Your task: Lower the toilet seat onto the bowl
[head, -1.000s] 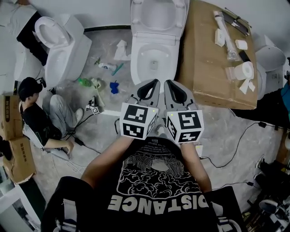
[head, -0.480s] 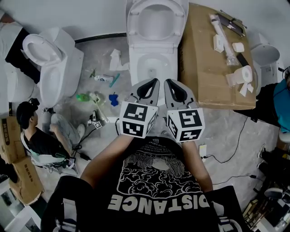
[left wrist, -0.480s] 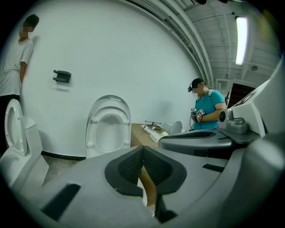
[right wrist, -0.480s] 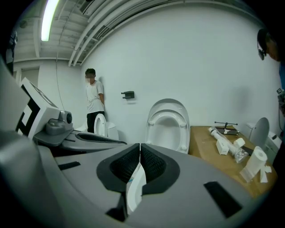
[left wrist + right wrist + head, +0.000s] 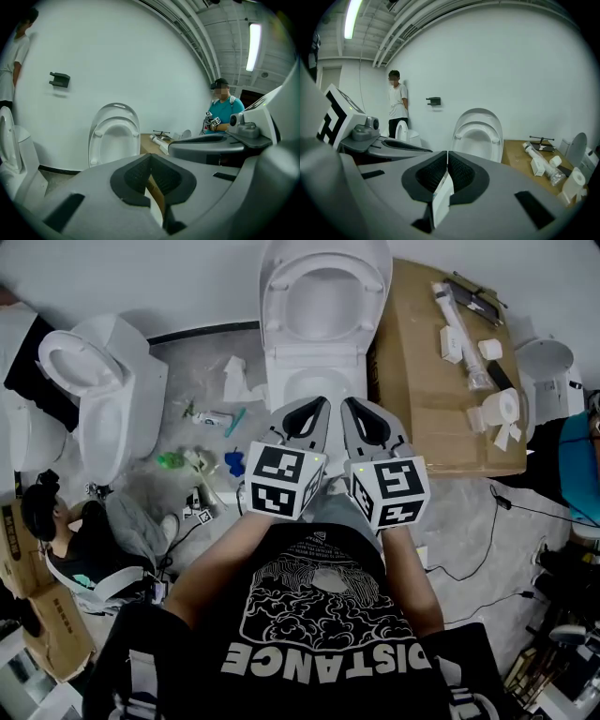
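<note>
One raised toilet seat (image 5: 277,306), littered floor (image 5: 187,371)

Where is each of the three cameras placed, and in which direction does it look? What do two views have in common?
Head view: on the person's head, looking steeply down at the raised toilet seat and cardboard box; shows T-shirt, left gripper, right gripper.
Left gripper view: on the left gripper, looking along its shut jaws at the seat; right gripper at right.
Right gripper view: on the right gripper, along its shut jaws at the seat; left gripper at left.
Shared: both gripper views show the same seat and box.
</note>
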### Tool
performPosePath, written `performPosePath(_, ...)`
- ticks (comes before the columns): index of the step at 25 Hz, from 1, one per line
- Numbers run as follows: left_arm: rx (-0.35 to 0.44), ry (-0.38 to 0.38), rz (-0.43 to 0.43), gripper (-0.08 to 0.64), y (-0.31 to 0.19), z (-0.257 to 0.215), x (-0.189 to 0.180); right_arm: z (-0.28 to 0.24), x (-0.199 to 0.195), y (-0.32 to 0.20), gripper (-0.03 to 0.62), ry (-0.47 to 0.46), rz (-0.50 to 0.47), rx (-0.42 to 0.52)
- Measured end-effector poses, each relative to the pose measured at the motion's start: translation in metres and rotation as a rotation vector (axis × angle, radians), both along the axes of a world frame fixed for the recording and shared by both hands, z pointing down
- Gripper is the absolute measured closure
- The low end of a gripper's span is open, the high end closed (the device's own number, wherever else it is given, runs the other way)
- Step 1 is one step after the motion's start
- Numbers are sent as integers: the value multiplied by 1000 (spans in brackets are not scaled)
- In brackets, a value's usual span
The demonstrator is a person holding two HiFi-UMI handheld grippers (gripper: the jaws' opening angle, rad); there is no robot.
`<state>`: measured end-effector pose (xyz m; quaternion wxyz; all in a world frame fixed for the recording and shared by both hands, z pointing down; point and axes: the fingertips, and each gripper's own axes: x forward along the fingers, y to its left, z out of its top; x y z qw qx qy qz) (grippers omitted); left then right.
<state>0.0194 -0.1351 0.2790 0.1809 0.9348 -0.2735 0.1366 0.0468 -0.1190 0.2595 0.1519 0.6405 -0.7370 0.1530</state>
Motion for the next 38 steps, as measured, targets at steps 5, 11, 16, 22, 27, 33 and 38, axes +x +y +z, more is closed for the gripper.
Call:
performPosePath(5,14,-21,4,549,-23,3,16,-2,24,-26,574,17,-33,9)
performPosePath(11,37,-40,0,549,-66,3,46,0,57,-73,574,28,-129,5)
performPosePath(16,75,-51,0,548,-110,1,75,2,87,-114,573,49,-215,-2)
performPosePath(22,119,-62,-3,548,-148,-7,100,-1,115,-152,572,75,-319,5)
performPosePath(27,160,-85,16,548,-170,-18,110,-8,131,-179,572,107,-375,14)
performPosePath(33,199,-114,52,548,-200,-28,110,-16,135,-207,571,157,-388,24)
performPosePath(38,221,-136,126,546,-229,-25,108,-6,132,-230,571,194,-360,-2)
